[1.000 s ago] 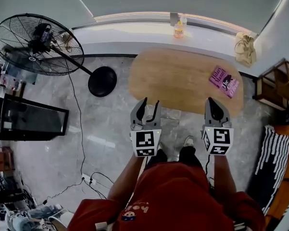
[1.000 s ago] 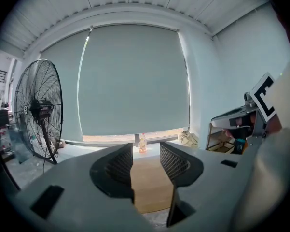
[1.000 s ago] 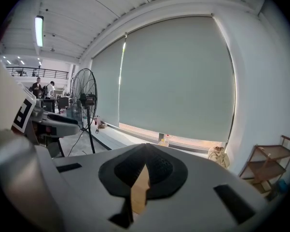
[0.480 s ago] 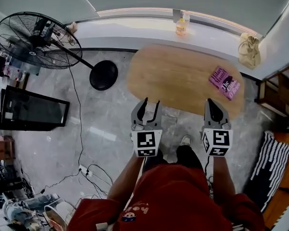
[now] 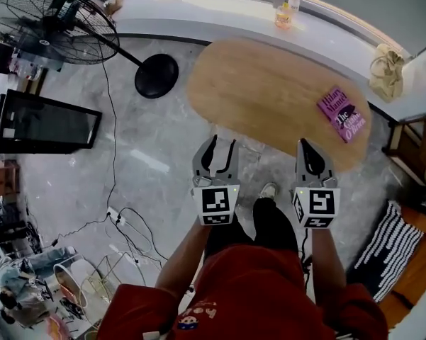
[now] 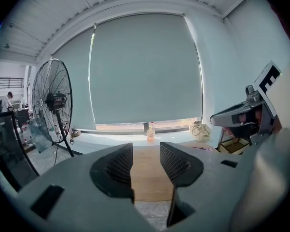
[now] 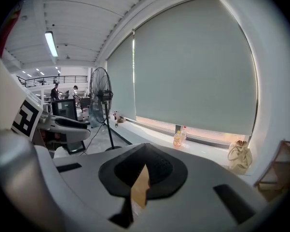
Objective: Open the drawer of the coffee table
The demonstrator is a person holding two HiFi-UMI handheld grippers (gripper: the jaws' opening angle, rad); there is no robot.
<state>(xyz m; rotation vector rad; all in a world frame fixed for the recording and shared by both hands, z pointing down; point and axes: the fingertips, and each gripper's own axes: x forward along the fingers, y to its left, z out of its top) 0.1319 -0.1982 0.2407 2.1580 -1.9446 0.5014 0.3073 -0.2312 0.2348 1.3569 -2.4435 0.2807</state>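
Oval wooden table (image 5: 269, 94) on stone floor (image 5: 145, 165): one pink book (image 5: 342, 114). Windowsill (image 5: 213, 11): bottle (image 5: 283, 16), bag (image 5: 386, 73). Your left hand-held gripper (image 5: 222, 143) gapes, empty; your right hand-held gripper (image 5: 303, 143) closed.

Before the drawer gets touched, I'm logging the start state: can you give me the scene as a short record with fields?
table: oval wooden coffee table, top bare except for a pink book near its right end
drawer: not visible in any view
left gripper: open, nothing between the jaws
right gripper: shut, empty
contact: neither gripper touches the table
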